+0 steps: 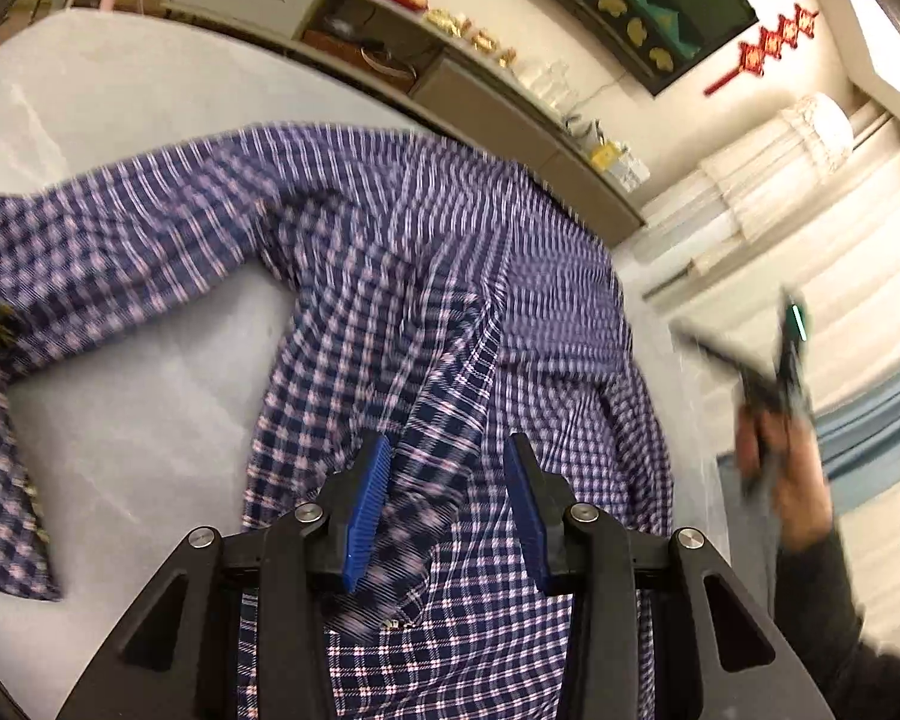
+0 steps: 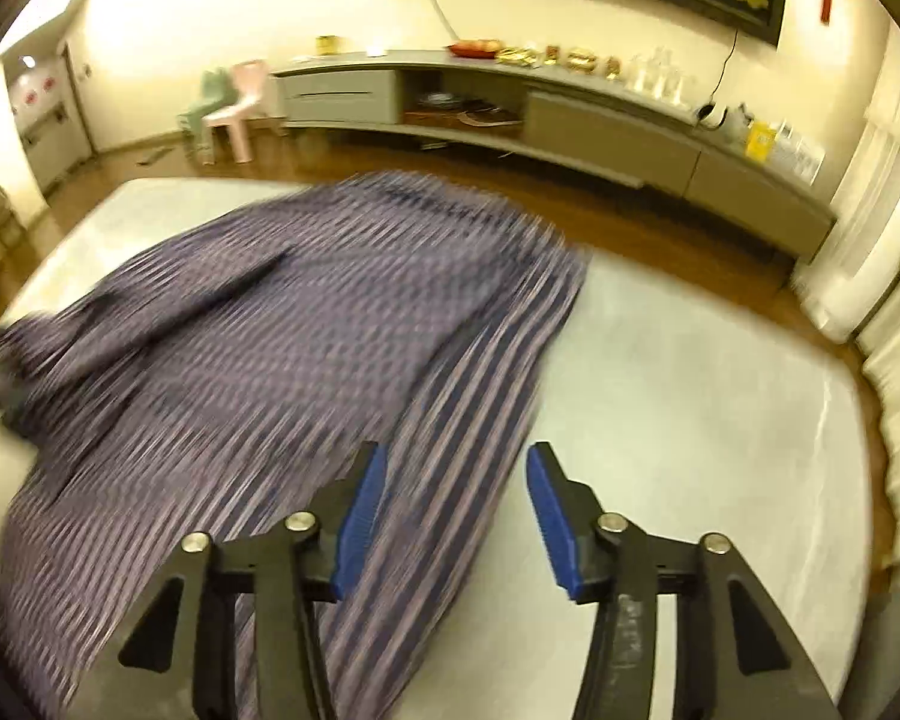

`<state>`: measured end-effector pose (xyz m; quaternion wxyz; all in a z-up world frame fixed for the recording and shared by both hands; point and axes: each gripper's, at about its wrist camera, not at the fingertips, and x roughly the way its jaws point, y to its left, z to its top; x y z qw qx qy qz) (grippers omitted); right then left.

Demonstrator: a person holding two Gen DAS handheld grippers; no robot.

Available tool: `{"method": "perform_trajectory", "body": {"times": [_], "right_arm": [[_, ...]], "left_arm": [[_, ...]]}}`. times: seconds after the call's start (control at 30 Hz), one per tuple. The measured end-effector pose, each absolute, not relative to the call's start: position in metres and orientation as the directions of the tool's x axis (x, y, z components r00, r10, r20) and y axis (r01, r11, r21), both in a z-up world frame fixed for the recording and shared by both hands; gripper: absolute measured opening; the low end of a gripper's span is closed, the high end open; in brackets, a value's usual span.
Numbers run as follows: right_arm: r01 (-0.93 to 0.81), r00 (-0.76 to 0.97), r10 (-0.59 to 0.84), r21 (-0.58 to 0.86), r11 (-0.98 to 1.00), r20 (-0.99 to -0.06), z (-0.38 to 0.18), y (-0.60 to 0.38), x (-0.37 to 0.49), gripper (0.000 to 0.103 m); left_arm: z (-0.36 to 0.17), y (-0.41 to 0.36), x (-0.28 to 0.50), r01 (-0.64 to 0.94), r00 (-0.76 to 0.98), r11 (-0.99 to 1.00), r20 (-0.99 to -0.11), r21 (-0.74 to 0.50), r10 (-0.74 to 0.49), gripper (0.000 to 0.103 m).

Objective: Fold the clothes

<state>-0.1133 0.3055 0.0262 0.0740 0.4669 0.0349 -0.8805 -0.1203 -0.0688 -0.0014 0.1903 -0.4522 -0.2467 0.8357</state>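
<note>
The checked shirt (image 1: 426, 312) lies spread on the pale grey table (image 1: 150, 372), directly ahead of and under both tongs, probably so that it can be flattened before the first fold. The left gripper (image 1: 447, 450) is open above the button placket, holding nothing. The right gripper (image 2: 456, 468) is also open and empty, just at the right edge of the shirt. The cloth looks thin, soft woven cotton with blue and white squares; one sleeve reaches far left. Blur hides small wrinkles.
</note>
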Motion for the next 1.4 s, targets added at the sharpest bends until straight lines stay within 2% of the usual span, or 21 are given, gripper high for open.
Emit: {"method": "perform_trajectory", "body": {"times": [0.07, 0.2, 0.3, 0.43, 0.57, 0.67, 0.7, 0.73, 0.77, 0.87, 1.0, 1.07, 1.17, 1.27, 1.4], "right_arm": [[0.173, -0.524, -0.143, 0.059, -0.983, -0.84, 0.009, 0.292, -0.068, 0.055], [0.155, -0.465, -0.113, 0.045, -0.987, -0.878, -0.022, 0.292, -0.019, 0.055], [0.094, -0.48, -0.055, 0.011, -0.995, -0.876, -0.017, 0.3, -0.017, 0.055], [0.056, -0.538, -0.129, 0.117, -0.992, -0.833, -0.002, 0.314, -0.012, 0.055], [0.017, -0.491, -0.147, 0.159, -0.987, -0.859, -0.018, 0.318, -0.014, 0.055], [0.059, -0.476, -0.187, 0.181, -0.982, -0.859, -0.018, 0.31, -0.008, 0.055], [0.074, -0.474, -0.195, 0.182, -0.981, -0.859, -0.017, 0.306, -0.006, 0.055], [0.09, -0.474, -0.203, 0.182, -0.979, -0.857, -0.017, 0.3, -0.003, 0.055], [0.103, -0.477, -0.21, 0.183, -0.978, -0.854, -0.016, 0.295, -0.003, 0.055], [0.118, -0.498, -0.225, 0.192, -0.974, -0.837, -0.013, 0.287, -0.001, 0.055], [0.074, -0.507, -0.269, 0.269, -0.96, -0.819, -0.012, 0.3, -0.004, 0.055], [0.042, -0.489, -0.334, 0.361, -0.932, -0.806, -0.019, 0.31, -0.005, 0.055], [0.03, -0.446, -0.478, 0.521, -0.853, -0.756, -0.031, 0.314, -0.005, 0.055], [0.032, -0.423, -0.523, 0.565, -0.825, -0.74, -0.038, 0.308, 0.0, 0.057], [0.036, -0.403, -0.574, 0.615, -0.788, -0.712, -0.041, 0.302, 0.009, 0.062]], "left_arm": [[0.019, -0.072, -0.112, -0.088, -0.611, -0.861, -0.655, -0.502, 0.444, 0.042], [0.058, -0.077, -0.094, -0.075, -0.768, -0.943, -0.585, -0.323, 0.261, 0.058], [0.073, -0.074, -0.094, -0.1, -0.792, -0.953, -0.557, -0.286, 0.25, 0.06], [0.066, -0.06, -0.113, -0.194, -0.69, -0.924, -0.624, -0.329, 0.367, 0.062], [0.03, -0.047, -0.118, -0.173, -0.627, -0.948, -0.713, -0.266, 0.314, 0.062], [0.0, -0.041, -0.123, -0.139, -0.61, -0.976, -0.762, -0.166, 0.216, 0.062], [-0.007, -0.039, -0.126, -0.13, -0.613, -0.983, -0.768, -0.131, 0.184, 0.055], [-0.01, -0.039, -0.127, -0.129, -0.619, -0.986, -0.768, -0.106, 0.164, 0.02], [-0.01, -0.04, -0.129, -0.128, -0.621, -0.988, -0.769, -0.091, 0.151, 0.003], [0.022, -0.033, -0.125, -0.177, -0.654, -0.977, -0.727, -0.119, 0.208, 0.003], [0.102, 0.037, -0.085, -0.41, -0.598, -0.882, -0.661, -0.233, 0.452, 0.003], [0.117, 0.086, -0.054, -0.523, -0.501, -0.813, -0.679, -0.256, 0.536, 0.003], [0.099, 0.141, -0.025, -0.58, -0.393, -0.781, -0.759, -0.234, 0.519, 0.008], [0.065, 0.162, -0.022, -0.571, -0.273, -0.774, -0.825, -0.274, 0.494, 0.023], [0.06, 0.161, -0.011, -0.593, -0.22, -0.749, -0.836, -0.294, 0.502, 0.043]]}}
